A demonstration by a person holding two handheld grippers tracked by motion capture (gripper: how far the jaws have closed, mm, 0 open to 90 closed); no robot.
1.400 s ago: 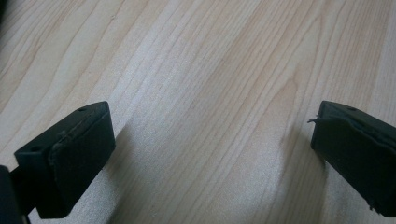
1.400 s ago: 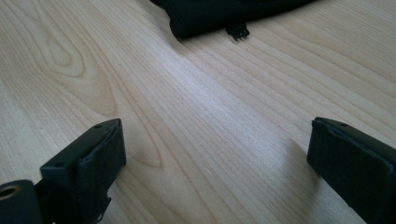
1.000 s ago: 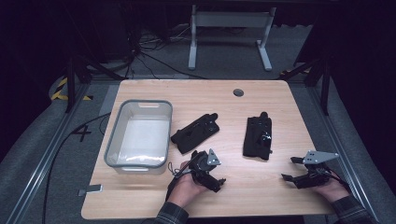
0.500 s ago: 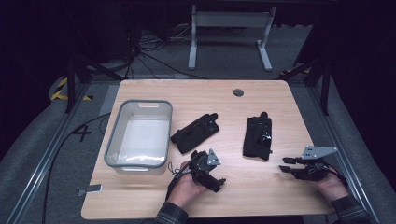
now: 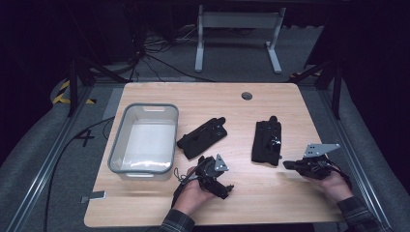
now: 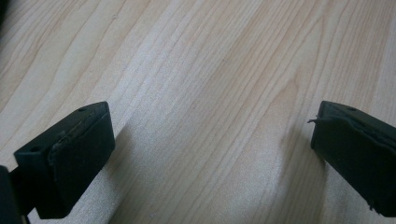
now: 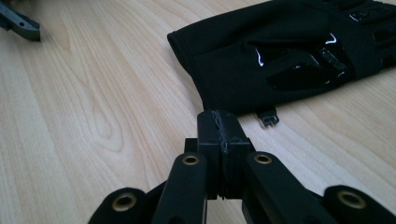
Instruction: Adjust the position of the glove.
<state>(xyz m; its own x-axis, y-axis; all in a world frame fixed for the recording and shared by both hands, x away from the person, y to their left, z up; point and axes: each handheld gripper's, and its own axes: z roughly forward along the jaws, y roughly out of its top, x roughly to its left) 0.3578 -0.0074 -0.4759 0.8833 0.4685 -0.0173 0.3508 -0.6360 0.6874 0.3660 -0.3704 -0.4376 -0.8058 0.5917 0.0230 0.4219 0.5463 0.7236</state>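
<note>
Black right gripper [image 5: 286, 165] now nearer the glove [image 5: 266, 141], pressed closed; left gripper [image 5: 229, 189] wide, unmoved.

2 black gloves [image 5: 267, 141] [image 5: 202, 137] lie flat, apart, mid-table beside the tub.

My left hand-held gripper [image 5: 227, 188] is black, with a small grey three-cornered plate on top and a thin black cable looping off it. Its jaws end in blocky black pads [image 6: 74, 154], scuffed along their edges. My right hand-held gripper [image 5: 289, 165] is black too, with a larger grey plate pierced by small holes and brass-coloured rivets [image 7: 190, 160] on its linkage arms. My sleeves [image 5: 176, 223] are dark plaid.
</note>
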